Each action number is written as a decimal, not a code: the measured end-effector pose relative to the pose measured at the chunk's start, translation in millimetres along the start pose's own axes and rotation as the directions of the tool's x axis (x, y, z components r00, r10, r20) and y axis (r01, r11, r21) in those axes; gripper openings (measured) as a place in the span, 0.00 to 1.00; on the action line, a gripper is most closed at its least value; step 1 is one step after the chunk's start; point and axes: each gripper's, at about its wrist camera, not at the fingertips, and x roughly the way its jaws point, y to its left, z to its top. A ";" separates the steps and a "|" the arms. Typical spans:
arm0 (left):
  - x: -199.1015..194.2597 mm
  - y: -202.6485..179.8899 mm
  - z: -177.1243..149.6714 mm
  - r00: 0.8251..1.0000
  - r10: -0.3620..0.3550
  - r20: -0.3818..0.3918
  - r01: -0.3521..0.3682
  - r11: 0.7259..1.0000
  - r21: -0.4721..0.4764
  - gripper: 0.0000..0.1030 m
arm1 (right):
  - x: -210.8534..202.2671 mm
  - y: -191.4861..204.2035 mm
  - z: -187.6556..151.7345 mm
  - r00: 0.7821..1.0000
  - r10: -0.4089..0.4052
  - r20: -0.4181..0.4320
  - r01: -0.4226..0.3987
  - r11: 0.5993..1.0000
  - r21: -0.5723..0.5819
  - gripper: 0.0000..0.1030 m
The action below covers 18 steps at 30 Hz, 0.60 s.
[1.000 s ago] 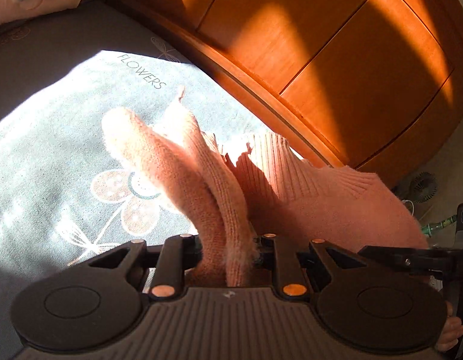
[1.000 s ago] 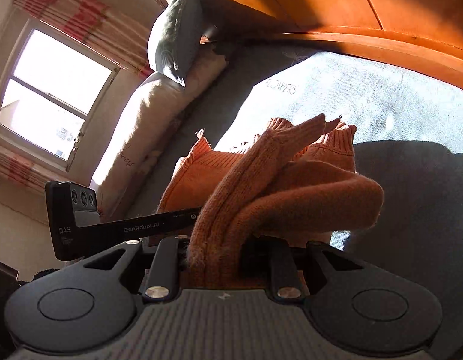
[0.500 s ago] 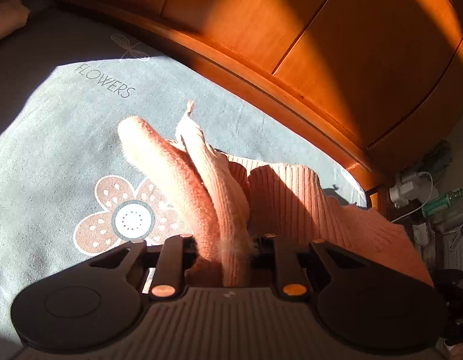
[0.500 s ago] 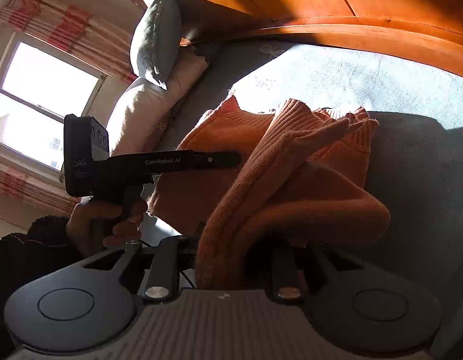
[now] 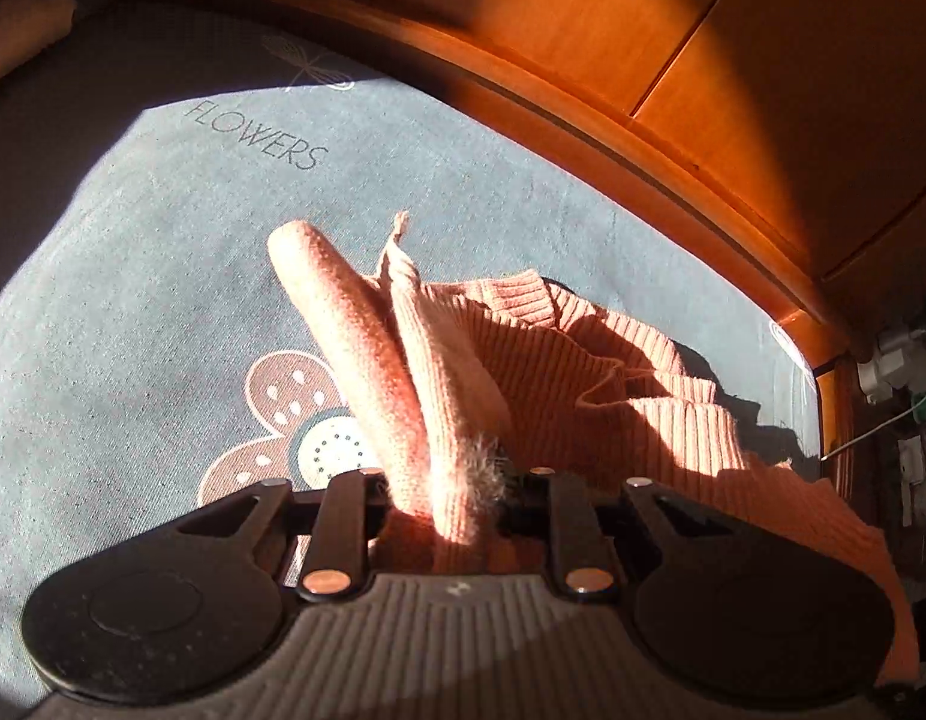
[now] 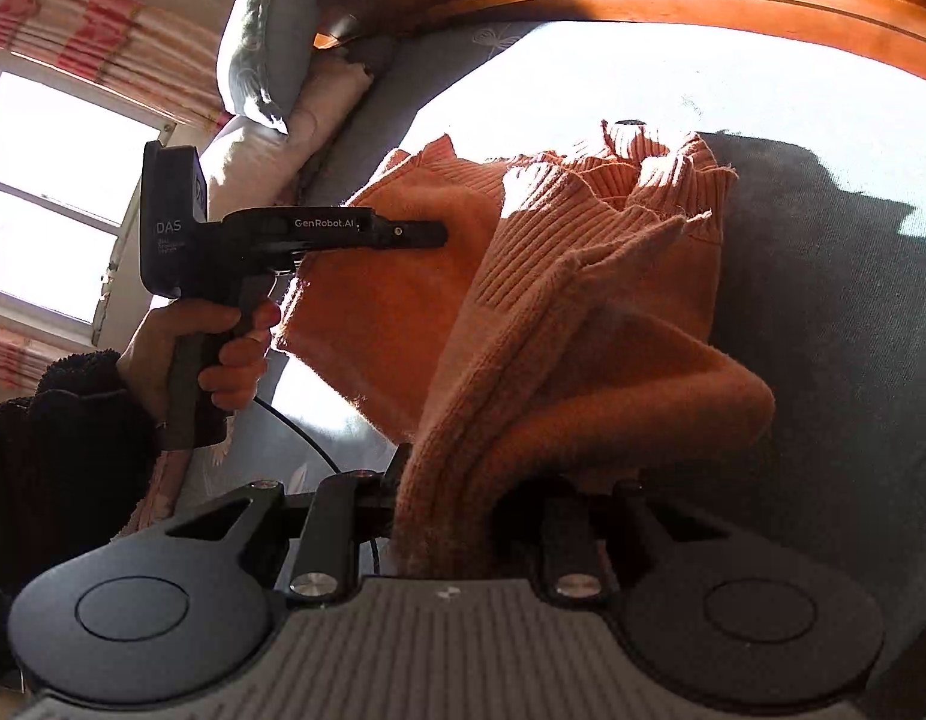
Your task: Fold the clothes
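An orange knitted sweater point(image 5: 613, 384) hangs doubled over the grey flower-print bed sheet point(image 5: 133, 300), and its ribbed edge rests on the sheet. My left gripper point(image 5: 445, 480) is shut on a bunched fold of it that stands up between the fingers. In the right wrist view the sweater point(image 6: 583, 312) drapes from my right gripper point(image 6: 451, 492), which is shut on another thick fold. There the left gripper point(image 6: 427, 234) shows from the side, its tip against the cloth, with a person's hand point(image 6: 223, 354) on its handle. The fabric hides both pairs of fingertips.
A curved wooden bed board point(image 5: 733, 90) runs along the far side of the mattress. Pillows point(image 6: 265, 36) are stacked at the bed's end below a bright window point(image 6: 43, 192). A power strip with cables point(image 5: 889, 360) lies on the floor beyond the bed's corner.
Both grippers have sunk toward the bed with the sweater still in them. The left one has shifted sideways along the wooden board, and more of the ribbed edge now lies on the sheet.
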 end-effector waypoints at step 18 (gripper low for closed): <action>26.0 52.8 -2.1 0.996 0.088 -0.025 -0.090 0.992 -0.087 0.38 | -15.9 -56.3 -9.7 0.981 -0.192 -0.008 0.192 0.979 0.067 0.30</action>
